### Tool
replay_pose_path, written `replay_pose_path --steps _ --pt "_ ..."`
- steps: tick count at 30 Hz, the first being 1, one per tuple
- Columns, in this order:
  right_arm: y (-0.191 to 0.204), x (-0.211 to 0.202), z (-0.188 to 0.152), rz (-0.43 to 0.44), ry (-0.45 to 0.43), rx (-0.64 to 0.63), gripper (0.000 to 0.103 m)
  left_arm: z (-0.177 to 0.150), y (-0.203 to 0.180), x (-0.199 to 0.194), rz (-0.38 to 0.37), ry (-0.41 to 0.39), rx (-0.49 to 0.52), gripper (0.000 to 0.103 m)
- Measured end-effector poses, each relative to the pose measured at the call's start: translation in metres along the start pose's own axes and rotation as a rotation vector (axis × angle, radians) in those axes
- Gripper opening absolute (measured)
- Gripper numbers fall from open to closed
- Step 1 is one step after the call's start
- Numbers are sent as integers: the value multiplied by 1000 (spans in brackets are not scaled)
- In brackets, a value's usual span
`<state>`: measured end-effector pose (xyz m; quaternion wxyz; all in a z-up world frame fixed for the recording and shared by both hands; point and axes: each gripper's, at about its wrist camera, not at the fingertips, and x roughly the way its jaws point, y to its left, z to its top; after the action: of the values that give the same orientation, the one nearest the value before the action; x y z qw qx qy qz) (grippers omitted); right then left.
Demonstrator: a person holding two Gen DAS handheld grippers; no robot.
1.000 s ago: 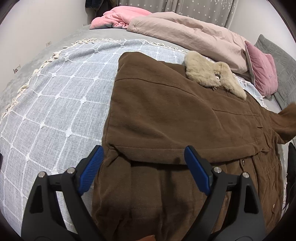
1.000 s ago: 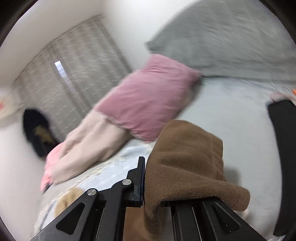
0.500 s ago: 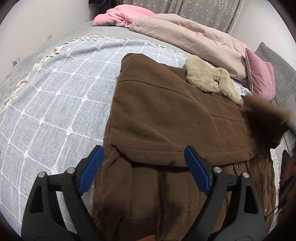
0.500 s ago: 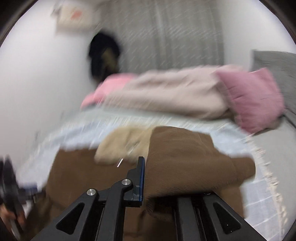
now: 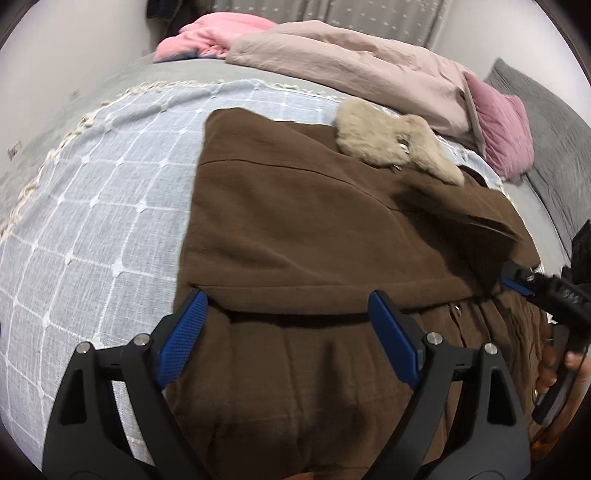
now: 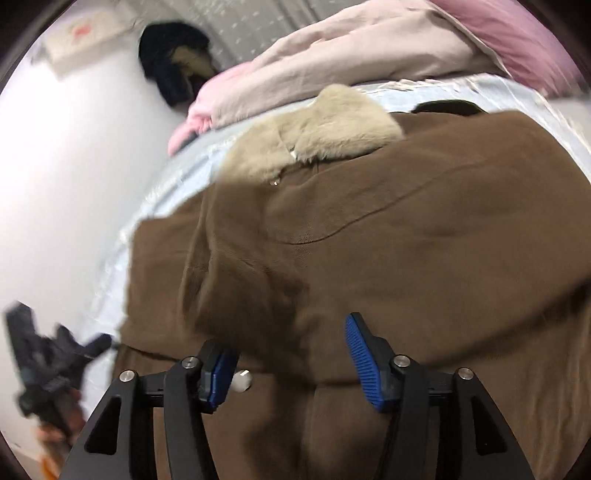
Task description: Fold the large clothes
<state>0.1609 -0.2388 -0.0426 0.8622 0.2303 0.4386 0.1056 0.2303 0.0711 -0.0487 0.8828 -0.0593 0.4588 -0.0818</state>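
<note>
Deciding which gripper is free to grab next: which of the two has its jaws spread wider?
The left gripper: its blue pads stand far apart over the brown coat. The right gripper is also open and empty, but narrower.

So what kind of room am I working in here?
Almost certainly a bedroom. The brown coat lies spread on a bed with a blue checked blanket, a bundled beige duvet and a pink pillow sit at the far side, and patterned curtains hang behind.

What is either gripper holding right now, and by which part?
Nothing. The left gripper and right gripper both stand open above the brown coat, with no cloth between their pads.
</note>
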Motion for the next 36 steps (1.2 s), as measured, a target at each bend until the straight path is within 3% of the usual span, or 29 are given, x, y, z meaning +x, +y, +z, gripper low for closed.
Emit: replay_pose_path --steps 2,6,9,11,14,18,20,21,22,24,28,31,34,36 --pt "-6 -17 0 -29 -15 2 61 1 -6 -6 -55 -10 10 89" --pt "-21 -56 7 -195 -89 -48 61 8 -26 -18 -197 -34 -19 89" --pt "-51 -81 8 -320 -138 -37 63 18 -53 -10 -267 2 -18 88" --pt "-81 -95 8 -391 -137 16 63 24 -77 -1 -271 13 22 86" --pt "-117 -113 6 -407 -154 105 63 27 -113 25 -264 66 77 80" --pt "-145 -126 -2 -372 -167 168 63 18 -135 70 -257 205 21 59" --pt "-153 -126 0 -360 -160 168 63 14 -139 79 -250 215 -6 52" --pt "-155 -123 1 -347 -150 167 63 12 -140 80 -245 208 -12 40" --pt "-154 -119 3 -334 -137 167 64 12 -140 80 -251 200 -15 20" --pt "-158 -107 6 -304 -98 178 64 14 -143 78 -275 195 -16 12" --pt "-158 -80 14 -342 -53 163 64 29 -146 45 -284 30 16 10" --pt "-155 -74 23 -371 -89 116 64 46 -141 25 -234 -82 2 10" --pt "-161 -73 29 -364 -117 108 65 48 -127 41 -152 -48 -17 10" --pt "-165 -66 29 -398 -91 103 66 39 -123 74 -86 71 15 11"
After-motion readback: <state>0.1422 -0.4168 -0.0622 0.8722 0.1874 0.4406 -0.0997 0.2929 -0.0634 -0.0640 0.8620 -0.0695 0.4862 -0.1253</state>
